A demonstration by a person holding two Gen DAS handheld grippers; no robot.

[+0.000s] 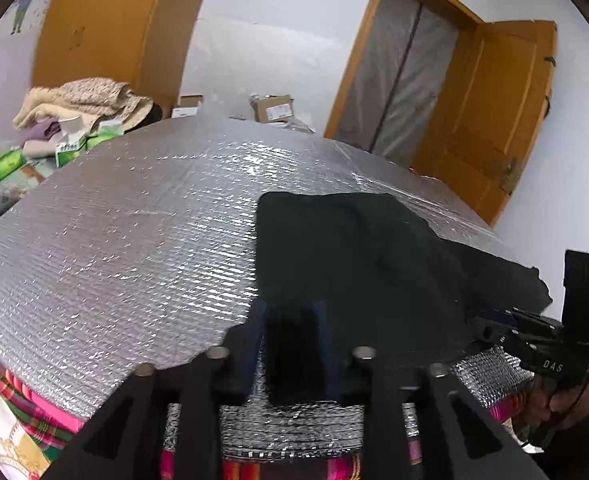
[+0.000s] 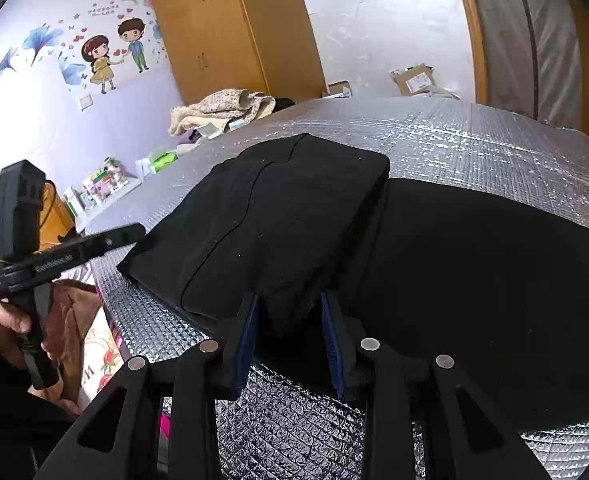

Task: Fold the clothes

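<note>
A black garment lies on the silver foil-covered table. It is folded into a thick stack on the left, with a flat single layer spread to the right. My right gripper is at the near edge of the stack. Its blue pads are shut on the thick fold. In the left wrist view my left gripper stands open at the garment's near left corner, with a blurred dark flap between its fingers. The right gripper shows there at the cloth's right edge.
A heap of beige clothes and green tissue packs sit beyond the table's far left edge. Cardboard boxes lie at the back, and an orange door stands to the right. A colourful cloth hangs below the near edge.
</note>
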